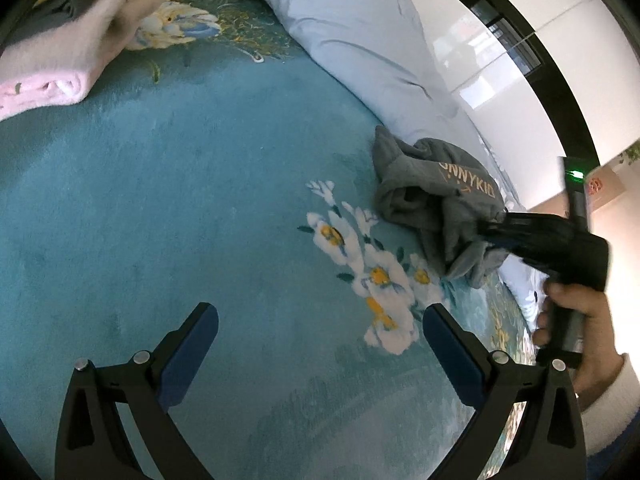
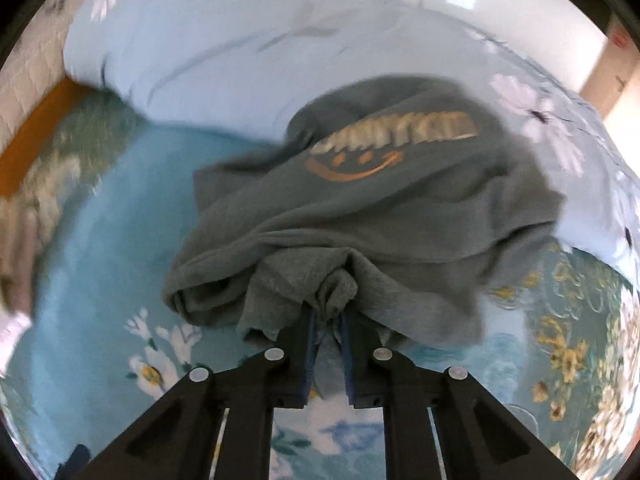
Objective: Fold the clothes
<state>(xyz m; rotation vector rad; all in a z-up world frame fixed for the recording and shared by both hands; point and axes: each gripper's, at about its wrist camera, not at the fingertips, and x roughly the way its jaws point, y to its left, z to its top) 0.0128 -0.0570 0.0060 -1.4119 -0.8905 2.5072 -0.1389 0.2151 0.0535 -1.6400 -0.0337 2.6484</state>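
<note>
A teal floral bed (image 1: 180, 184) is carrying a crumpled grey shirt (image 2: 372, 216) beside a pale quilt (image 1: 360, 40); its gold lettering is reading "NNYKID". The right gripper (image 2: 329, 322) is pinching the shirt's bunched edge. The left gripper (image 1: 320, 322) is hanging spread wide, holding nothing.

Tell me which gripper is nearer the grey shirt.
Right. The right gripper is shut on a bunched edge of the grey shirt. The left gripper is open over the teal blanket, apart from the shirt.
</note>
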